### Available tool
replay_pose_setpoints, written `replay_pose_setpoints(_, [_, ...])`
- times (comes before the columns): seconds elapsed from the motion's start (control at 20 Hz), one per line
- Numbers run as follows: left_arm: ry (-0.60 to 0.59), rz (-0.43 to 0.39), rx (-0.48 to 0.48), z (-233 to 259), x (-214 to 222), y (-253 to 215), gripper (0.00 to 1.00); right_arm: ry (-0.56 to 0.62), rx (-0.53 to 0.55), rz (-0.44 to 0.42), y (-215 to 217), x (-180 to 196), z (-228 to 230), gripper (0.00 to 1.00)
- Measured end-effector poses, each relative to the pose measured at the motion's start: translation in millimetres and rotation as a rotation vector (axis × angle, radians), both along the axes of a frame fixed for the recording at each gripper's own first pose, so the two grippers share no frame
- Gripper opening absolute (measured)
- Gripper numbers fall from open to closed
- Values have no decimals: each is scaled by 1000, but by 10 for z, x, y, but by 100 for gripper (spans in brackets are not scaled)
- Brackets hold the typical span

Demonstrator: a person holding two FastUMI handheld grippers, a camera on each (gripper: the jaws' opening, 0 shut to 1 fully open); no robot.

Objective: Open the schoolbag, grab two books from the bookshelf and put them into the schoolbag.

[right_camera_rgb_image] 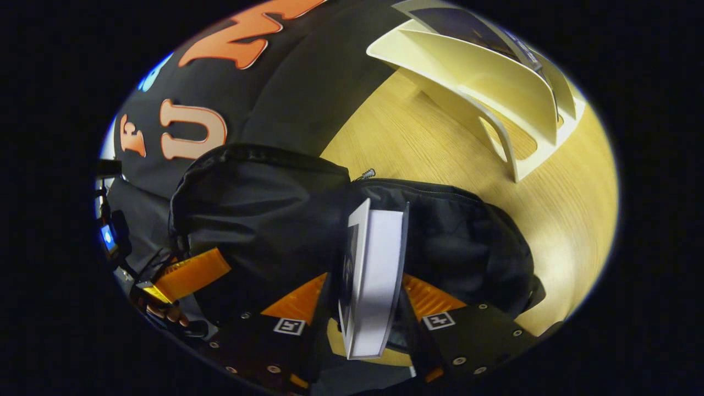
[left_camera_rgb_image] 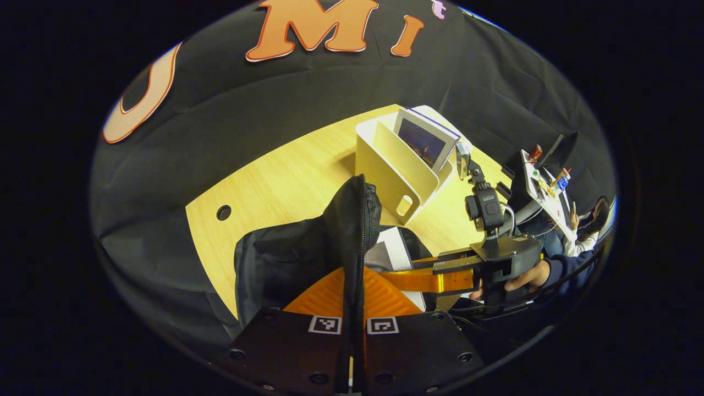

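Note:
The black schoolbag point(left_camera_rgb_image: 286, 258) lies on the wooden table point(left_camera_rgb_image: 286, 176). My left gripper point(left_camera_rgb_image: 353, 300) is shut on the bag's zippered edge and holds it up, so the mouth stands open. My right gripper point(right_camera_rgb_image: 366, 297) is shut on a white book point(right_camera_rgb_image: 374, 269), upright, with its far end over the bag's open mouth point(right_camera_rgb_image: 440, 231). In the left gripper view, the right gripper point(left_camera_rgb_image: 407, 275) comes in from the right with that book point(left_camera_rgb_image: 393, 250) just behind the raised edge. The cream bookshelf point(left_camera_rgb_image: 390, 165) stands behind the bag, with one book point(left_camera_rgb_image: 426, 140) leaning in its far slot.
A round cable hole point(left_camera_rgb_image: 224, 212) sits in the table at the left. A hand point(left_camera_rgb_image: 531, 278) holds the right gripper, and its camera mount point(left_camera_rgb_image: 484, 206) rises above it. A seated person point(left_camera_rgb_image: 586, 231) and a cluttered board point(left_camera_rgb_image: 544, 187) are at the far right.

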State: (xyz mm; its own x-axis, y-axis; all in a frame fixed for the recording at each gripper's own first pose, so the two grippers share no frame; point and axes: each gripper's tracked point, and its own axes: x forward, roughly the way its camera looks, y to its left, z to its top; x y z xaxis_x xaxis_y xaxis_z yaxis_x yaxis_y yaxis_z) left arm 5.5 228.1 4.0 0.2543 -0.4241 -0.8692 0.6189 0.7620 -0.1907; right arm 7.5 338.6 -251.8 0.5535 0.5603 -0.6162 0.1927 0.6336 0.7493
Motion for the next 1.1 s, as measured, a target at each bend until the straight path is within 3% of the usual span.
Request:
replay_pose_setpoints(0.05, [-1,-4,0,-9,0,-12,3,11,-42,29,-57,-46,-21,77])
replay_pose_setpoints(0.15, [0,-7,-1,-34,-3,-23,3,22,-119,58,-187,-114,-62,93])
replay_pose_setpoints(0.2, [-2,-7,0,-56,-23,-26,3,16,-142,68,-253,-119,-4,96])
replay_pose_setpoints(0.45, [-3,-9,3,-115,-50,-61,3,-12,-262,128,-548,-123,197,98])
replay_pose_setpoints(0.8, [13,11,12,-193,-99,-77,3,-15,-394,139,-1207,-84,606,98])
replay_pose_setpoints(1.1, [12,77,45,-234,-85,-129,3,-39,-559,241,-1973,197,952,98])
